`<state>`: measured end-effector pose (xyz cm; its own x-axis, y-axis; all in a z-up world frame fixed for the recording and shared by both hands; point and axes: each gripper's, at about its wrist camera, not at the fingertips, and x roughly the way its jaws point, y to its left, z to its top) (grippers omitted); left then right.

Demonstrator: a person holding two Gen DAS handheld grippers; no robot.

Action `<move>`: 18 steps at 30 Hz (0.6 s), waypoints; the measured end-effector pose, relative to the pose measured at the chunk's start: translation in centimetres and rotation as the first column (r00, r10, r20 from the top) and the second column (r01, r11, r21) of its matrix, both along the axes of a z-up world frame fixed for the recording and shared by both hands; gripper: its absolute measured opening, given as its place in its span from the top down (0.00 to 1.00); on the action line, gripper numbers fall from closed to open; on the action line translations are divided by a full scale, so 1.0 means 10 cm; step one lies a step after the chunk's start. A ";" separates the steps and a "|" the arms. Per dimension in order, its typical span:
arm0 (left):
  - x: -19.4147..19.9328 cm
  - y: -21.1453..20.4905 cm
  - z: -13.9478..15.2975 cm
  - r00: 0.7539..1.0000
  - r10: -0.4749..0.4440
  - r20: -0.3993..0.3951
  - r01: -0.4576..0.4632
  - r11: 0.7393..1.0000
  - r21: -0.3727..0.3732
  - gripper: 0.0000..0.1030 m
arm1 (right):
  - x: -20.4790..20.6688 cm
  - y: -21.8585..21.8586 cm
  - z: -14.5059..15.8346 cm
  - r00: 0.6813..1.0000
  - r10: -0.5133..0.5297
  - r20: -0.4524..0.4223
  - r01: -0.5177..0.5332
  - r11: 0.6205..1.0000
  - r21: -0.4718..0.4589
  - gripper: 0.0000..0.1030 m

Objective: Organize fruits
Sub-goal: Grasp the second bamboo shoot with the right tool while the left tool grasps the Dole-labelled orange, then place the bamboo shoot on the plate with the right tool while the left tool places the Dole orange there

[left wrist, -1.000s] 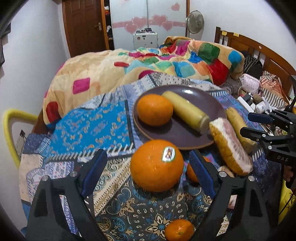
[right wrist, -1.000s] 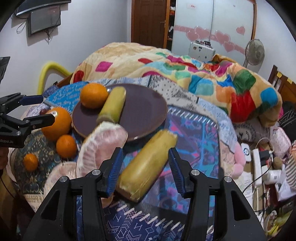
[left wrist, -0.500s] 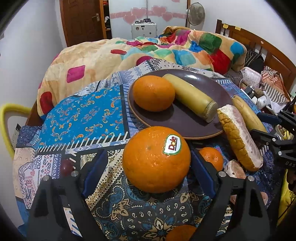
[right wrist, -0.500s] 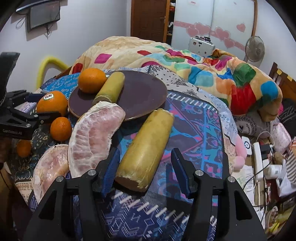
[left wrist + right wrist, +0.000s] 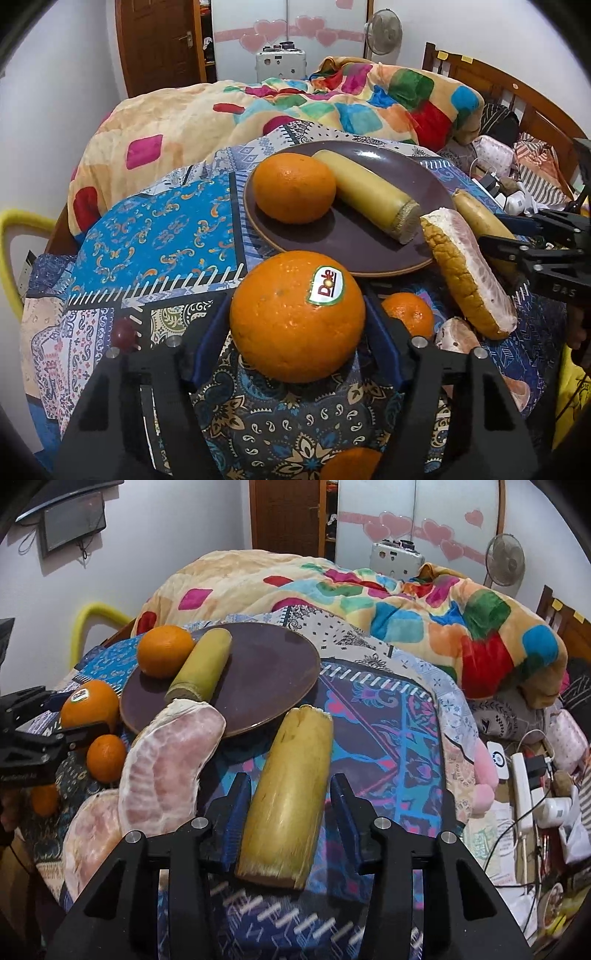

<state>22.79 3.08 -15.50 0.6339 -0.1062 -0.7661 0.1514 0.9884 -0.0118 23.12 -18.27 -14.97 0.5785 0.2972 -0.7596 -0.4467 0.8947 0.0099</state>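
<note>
My left gripper (image 5: 297, 325) is closed around a big orange with a Dole sticker (image 5: 297, 315), its blue pads against both sides. A dark brown plate (image 5: 424, 184) behind it holds another orange (image 5: 294, 188) and a yellow sugarcane piece (image 5: 369, 190). My right gripper (image 5: 288, 808) is open, its pads on either side of a second sugarcane piece (image 5: 290, 805) lying on the cloth, with small gaps. A peeled pomelo wedge (image 5: 166, 771) lies left of it. The plate (image 5: 266, 675) shows in the right wrist view too.
Small oranges (image 5: 408, 314) (image 5: 106, 757) and more pomelo pieces (image 5: 92, 834) lie on the patterned cloth (image 5: 159, 236). A colourful duvet (image 5: 295, 107) is heaped behind the plate. A power strip and cables (image 5: 524, 786) lie at the right.
My left gripper moved forward around the Dole orange and its pads closed onto it. My right gripper advanced along the sugarcane piece, and its jaws narrowed around it.
</note>
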 end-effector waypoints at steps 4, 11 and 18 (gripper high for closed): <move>-0.01 -0.02 0.00 1.000 -0.009 0.010 0.009 1.000 0.012 0.33 | 0.00 0.03 -0.02 1.000 -0.003 0.031 0.004 1.000 -0.020 0.60; -0.02 -0.02 0.01 1.000 -0.006 0.012 0.006 1.000 0.008 0.34 | -0.04 -0.06 0.02 1.000 -0.006 0.027 0.006 1.000 0.003 0.64; -0.07 0.00 0.13 0.999 -0.004 0.039 0.004 1.000 -0.016 0.34 | -0.12 -0.14 0.12 0.999 0.001 0.054 -0.001 1.000 0.011 0.65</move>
